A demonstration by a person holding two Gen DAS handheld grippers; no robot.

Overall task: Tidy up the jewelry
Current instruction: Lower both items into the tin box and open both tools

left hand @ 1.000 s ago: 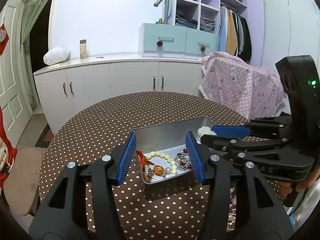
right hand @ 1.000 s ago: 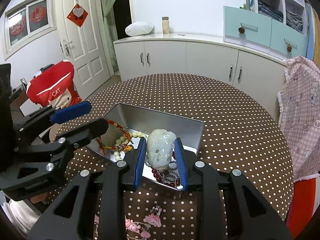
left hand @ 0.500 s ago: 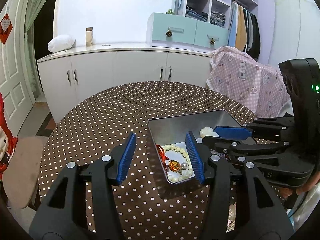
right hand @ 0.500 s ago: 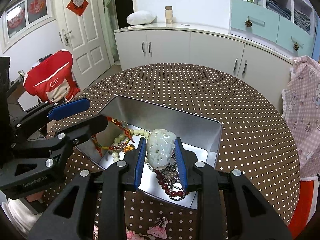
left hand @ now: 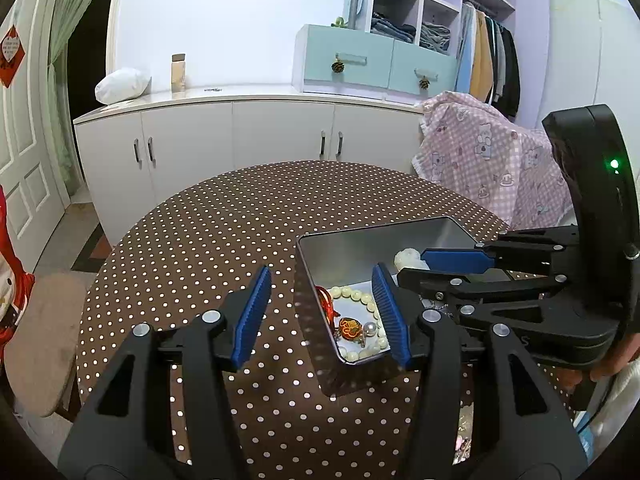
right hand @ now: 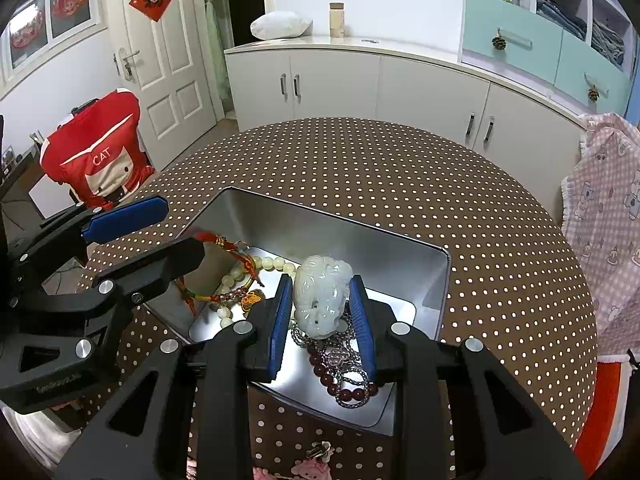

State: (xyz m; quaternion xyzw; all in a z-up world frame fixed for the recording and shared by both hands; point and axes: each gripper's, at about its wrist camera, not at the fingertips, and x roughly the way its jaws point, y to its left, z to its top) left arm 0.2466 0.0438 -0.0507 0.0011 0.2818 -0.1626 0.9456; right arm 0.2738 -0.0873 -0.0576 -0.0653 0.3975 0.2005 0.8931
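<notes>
Right tongs (right hand: 322, 312) lowered into tin (right hand: 436, 280), clenching jade carving (right hand: 322, 296) (carved face right-view only), left tongs (left hand: 322, 314) released.

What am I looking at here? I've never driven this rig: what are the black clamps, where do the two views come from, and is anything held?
There is no robot arm: a person holds a two-finger clamp in each hand, and a fisheye camera on each looks along its blue-padded fingers.

The left view shows the left gripper open and empty, straddling the left wall of a metal tin on the polka-dot table.

The right view shows the right gripper shut on a pale carved jade pendant, above the tin.

In the tin lie a cream bead bracelet, red cord bracelets and a dark red bead string tangled with a silver chain. More trinkets lie on the near table edge.
</notes>
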